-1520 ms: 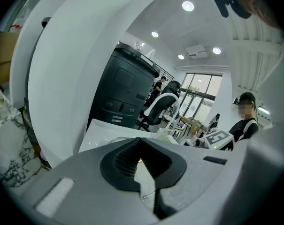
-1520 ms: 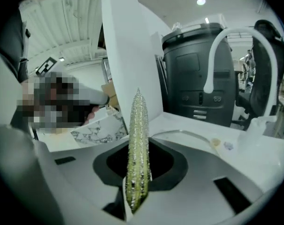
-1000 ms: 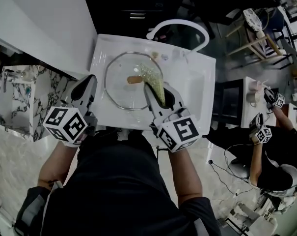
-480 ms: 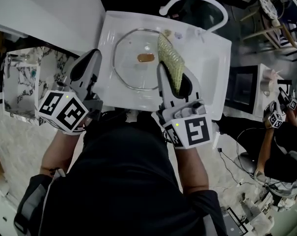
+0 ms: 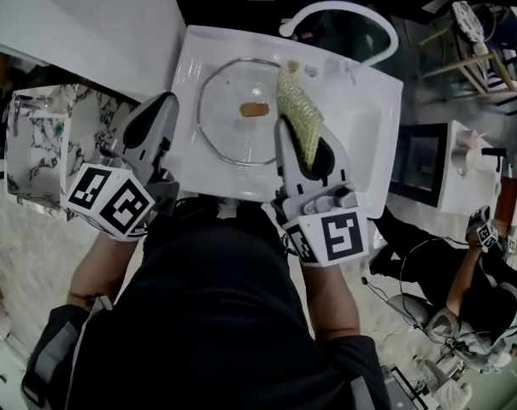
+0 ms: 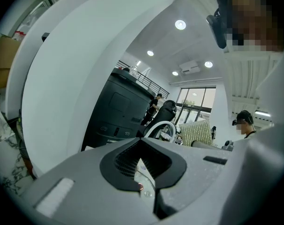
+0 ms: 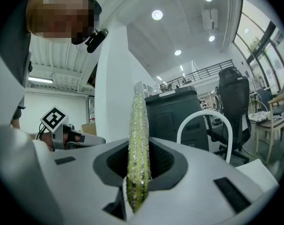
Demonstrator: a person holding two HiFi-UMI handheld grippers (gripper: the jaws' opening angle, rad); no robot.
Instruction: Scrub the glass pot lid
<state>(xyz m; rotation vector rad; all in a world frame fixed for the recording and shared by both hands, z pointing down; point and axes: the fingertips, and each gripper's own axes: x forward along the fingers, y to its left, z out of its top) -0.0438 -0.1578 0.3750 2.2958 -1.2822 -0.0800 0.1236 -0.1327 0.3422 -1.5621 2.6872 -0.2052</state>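
One glass lid (image 5: 232, 131), one sponge (image 5: 296, 105) pinched by the right hand-held gripper (image 5: 305, 146).

The sponge (image 5: 299, 116), pinched in the right gripper (image 5: 304, 143), is no longer beside the brown knob (image 5: 254, 108). It has shifted toward 3 o'clock and now stands over the rim of the glass pot lid (image 5: 224, 101). The background person (image 5: 476, 293) is now lower, at 4 o'clock.
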